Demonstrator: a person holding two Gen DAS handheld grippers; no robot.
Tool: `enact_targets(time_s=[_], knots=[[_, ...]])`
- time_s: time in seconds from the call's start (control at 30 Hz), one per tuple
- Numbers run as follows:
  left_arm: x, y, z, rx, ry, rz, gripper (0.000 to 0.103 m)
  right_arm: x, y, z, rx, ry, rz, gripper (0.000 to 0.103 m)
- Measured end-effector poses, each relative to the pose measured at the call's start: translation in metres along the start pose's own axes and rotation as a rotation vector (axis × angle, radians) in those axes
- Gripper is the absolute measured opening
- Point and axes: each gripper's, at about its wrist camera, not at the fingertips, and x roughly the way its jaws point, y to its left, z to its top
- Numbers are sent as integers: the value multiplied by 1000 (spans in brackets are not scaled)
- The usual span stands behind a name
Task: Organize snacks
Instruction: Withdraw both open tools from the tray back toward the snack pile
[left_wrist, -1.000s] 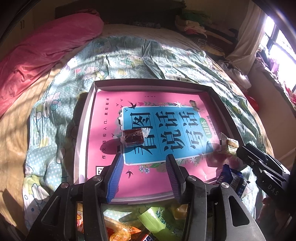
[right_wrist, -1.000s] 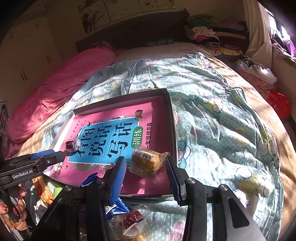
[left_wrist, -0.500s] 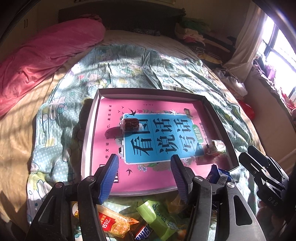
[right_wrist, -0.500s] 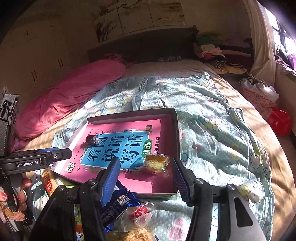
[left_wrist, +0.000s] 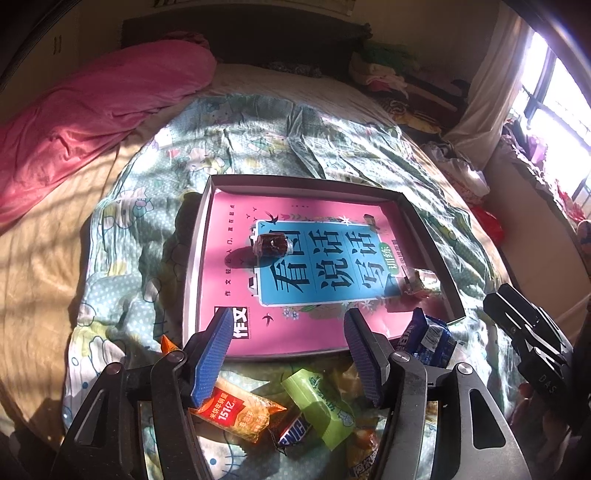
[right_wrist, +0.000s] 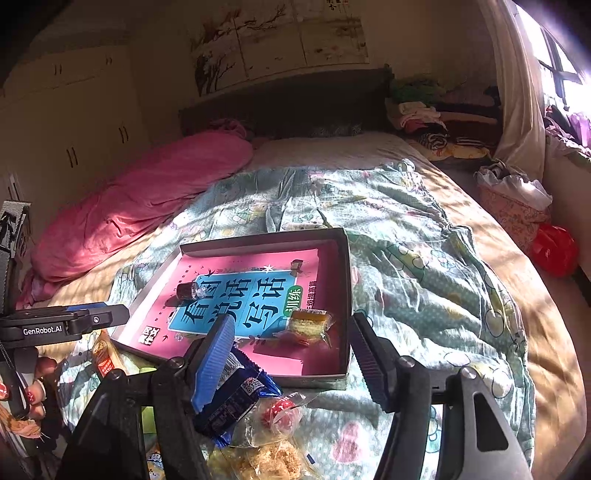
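Note:
A shallow grey box lies on the bed with a pink and blue book inside. A dark brown wrapped snack and a yellow wrapped cake rest on the book. My left gripper is open and empty above a pile of snacks at the box's near edge: an orange packet, a green packet, a blue packet. My right gripper is open and empty above the blue packet and a clear bag.
A floral quilt covers the bed, with a pink duvet at the left. Clothes lie heaped by the headboard. A red bag sits on the floor at the right, near the window.
Both grippers have pulled back and up from the box, empty and open. The brown snack and the yellow cake stay on the book. More of the snack pile has come into view.

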Motion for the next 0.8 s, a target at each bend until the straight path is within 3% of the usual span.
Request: enact_targets(time_s=[0.53, 0.8], knots=[[-12, -7, -23, 27, 36, -42, 65, -26, 8, -14, 7, -12, -4, 68], [-9, -21, -39, 68, 84, -72, 65, -29, 10, -25, 16, 34, 4, 72]])
